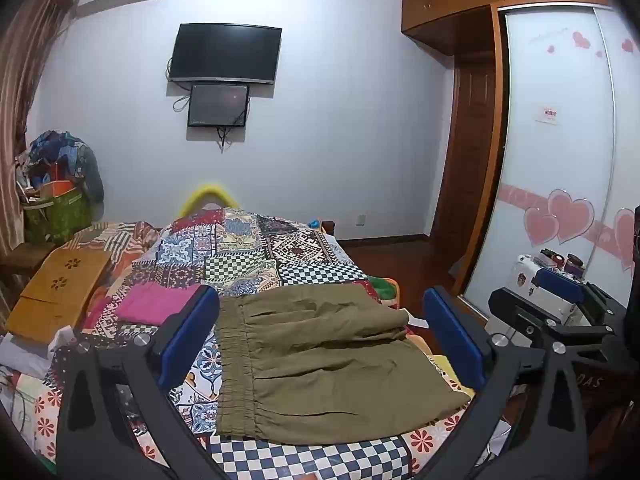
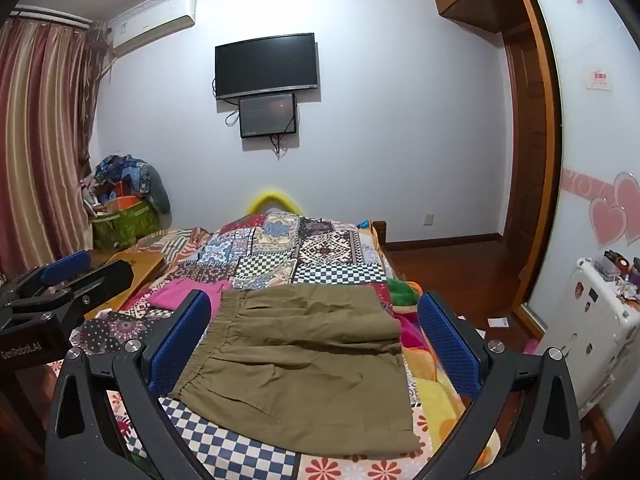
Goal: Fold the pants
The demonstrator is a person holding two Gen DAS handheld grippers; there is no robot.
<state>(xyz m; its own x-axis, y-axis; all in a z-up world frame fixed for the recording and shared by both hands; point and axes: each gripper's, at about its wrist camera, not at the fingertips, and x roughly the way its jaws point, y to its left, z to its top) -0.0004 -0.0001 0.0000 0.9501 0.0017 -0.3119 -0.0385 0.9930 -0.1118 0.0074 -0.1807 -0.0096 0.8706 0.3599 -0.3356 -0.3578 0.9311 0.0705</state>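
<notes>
Olive-green pants [image 1: 320, 356] lie folded into a compact stack on the patchwork bed cover, elastic waistband to the left, and show again in the right wrist view as the pants [image 2: 304, 364]. My left gripper [image 1: 320, 336] hovers above them, wide open, blue pads clear of the cloth. My right gripper [image 2: 316, 336] is likewise wide open over the pants with nothing between its fingers. The right gripper also appears at the right edge of the left wrist view [image 1: 560, 292], and the left gripper at the left edge of the right wrist view [image 2: 68, 276].
A pink folded garment [image 1: 156, 304] lies left of the pants. A wooden lap table [image 1: 60, 292] sits at the bed's left side. A white suitcase [image 2: 600, 332] stands on the floor to the right, by the wardrobe's sliding door [image 1: 560, 160]. A cluttered green box [image 2: 124, 220] is in the far left corner.
</notes>
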